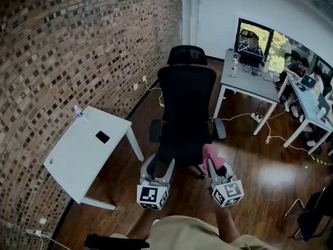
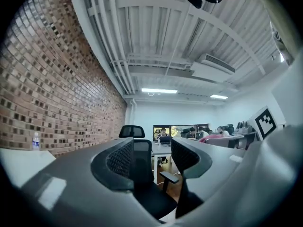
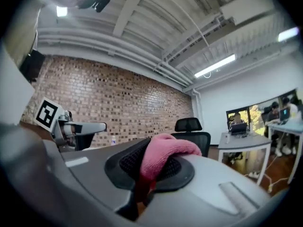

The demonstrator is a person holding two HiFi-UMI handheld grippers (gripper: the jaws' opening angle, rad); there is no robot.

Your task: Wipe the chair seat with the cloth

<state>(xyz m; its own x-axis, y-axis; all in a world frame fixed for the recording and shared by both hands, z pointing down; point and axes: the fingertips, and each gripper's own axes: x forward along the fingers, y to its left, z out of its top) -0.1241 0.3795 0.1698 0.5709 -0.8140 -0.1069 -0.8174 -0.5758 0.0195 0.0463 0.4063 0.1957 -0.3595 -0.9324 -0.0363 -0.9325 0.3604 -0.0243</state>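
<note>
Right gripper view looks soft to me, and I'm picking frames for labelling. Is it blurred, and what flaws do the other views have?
Right gripper view: yes, slightly blurred; the pink cloth in the right tongs looks soft. Left gripper view: sharper, but fish-eyed, with black corners and blown-out ceiling lights. Head view: sharp; the brick wall bows and pale glare lies on the wood floor.

Chair (image 1: 186, 105): black all over.
Cloth (image 1: 213, 155): pink.
Wall (image 1: 62, 56): brick, mottled brown, tan and dark patches.
Table (image 1: 73, 158): white top, white legs.
Phone (image 1: 102, 137): black.
Floor (image 1: 255, 165): glossy reddish-brown wood planks.
Desk (image 1: 248, 83): pale grey top, white legs.
Left gripper (image 1: 158, 164), right gripper (image 1: 214, 164): grey bodies, black ribbed pads (image 2: 120, 160).
Left marker cube (image 1: 152, 196), right marker cube (image 1: 228, 193): white, black square patterns.
Trousers (image 1: 192, 233): khaki.
Ceiling (image 2: 165, 41): white, ribbed.
</note>
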